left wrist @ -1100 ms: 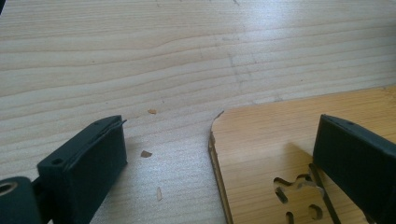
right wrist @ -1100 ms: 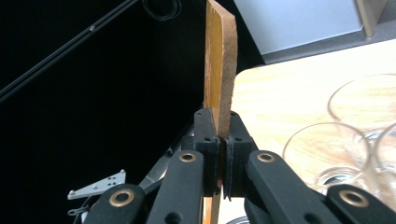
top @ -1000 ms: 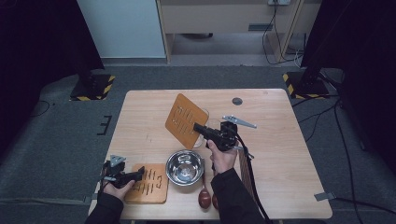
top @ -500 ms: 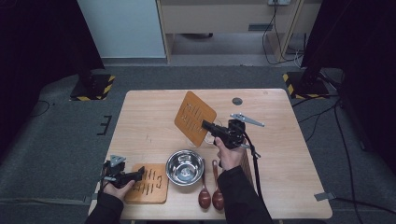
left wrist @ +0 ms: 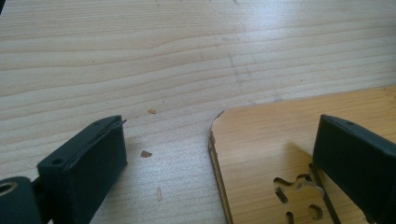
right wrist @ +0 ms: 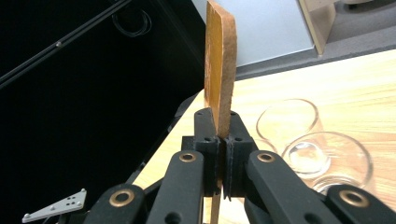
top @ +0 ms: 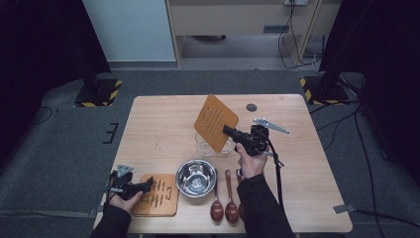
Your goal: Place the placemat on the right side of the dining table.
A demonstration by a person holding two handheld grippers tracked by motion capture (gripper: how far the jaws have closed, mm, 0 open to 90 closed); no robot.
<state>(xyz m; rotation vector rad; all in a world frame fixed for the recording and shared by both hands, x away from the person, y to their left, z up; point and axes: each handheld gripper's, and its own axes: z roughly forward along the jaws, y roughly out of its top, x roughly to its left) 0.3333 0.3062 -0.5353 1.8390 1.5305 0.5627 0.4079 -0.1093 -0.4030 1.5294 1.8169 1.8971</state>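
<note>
My worktop (top: 163, 124) is pale wood, standing on grey carpet. Near my front edge, at the left, a slotted wooden mat (top: 156, 194) lies flat; the left gripper view shows its rounded corner on the bare grain, with a few small chips beside it. Just right of the mat sits a steel bowl (top: 196, 177), then two dark wooden spoons (top: 224, 206) lying side by side. Mid-worktop stand two clear glasses (right wrist: 308, 149), close together. Toward the far edge lies a small dark disc (top: 251, 107).
</note>
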